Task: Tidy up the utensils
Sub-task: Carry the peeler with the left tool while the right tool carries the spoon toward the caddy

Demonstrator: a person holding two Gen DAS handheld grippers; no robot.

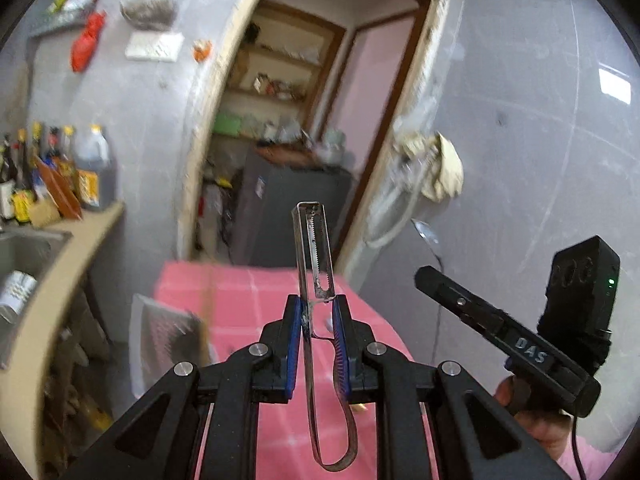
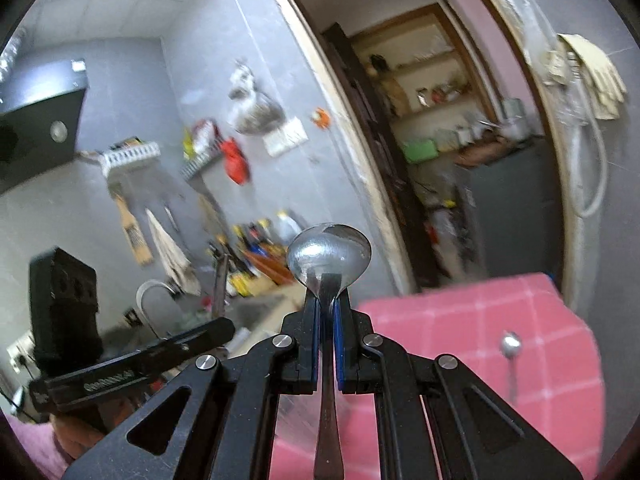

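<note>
Left gripper [image 1: 317, 312]: pressed onto a metal peeler [image 1: 316, 256]; the blue pads [image 1: 294, 332] pinch it just below the blade frame, so that the looped handle hangs back under the claw and the serrated blade projects forward, clear of the fingers.

Right gripper [image 2: 328, 312]: pinched tight on the neck of a spoon [image 2: 329, 250]; the bowl is held just past the fingertips and the handle runs back between the jaws. A grip that close to the bowl is judged to keep the spoon from swinging.

Carrying posture: both utensils are held aloft, well above the pink checked tablecloth [image 1: 248, 300], each gripper pointing slightly downward towards the doorway [image 1: 320, 100]. The height is judged to serve for clearing the table during transport.

Remaining utensil: a second spoon [image 2: 511, 354] is seen lying on the cloth, well apart from both claws, untouched.

Possible destination: a pale slotted tray [image 1: 168, 328] is seen at the cloth's left edge; whether it is the holder cannot be told because of blur.

Surroundings: a sink [image 1: 28, 248] and a row of bottles [image 1: 60, 168] are seen on the counter at the left.

Stage of task: two items are judged to be in transit and not yet deposited; at least one is left to collect.
</note>
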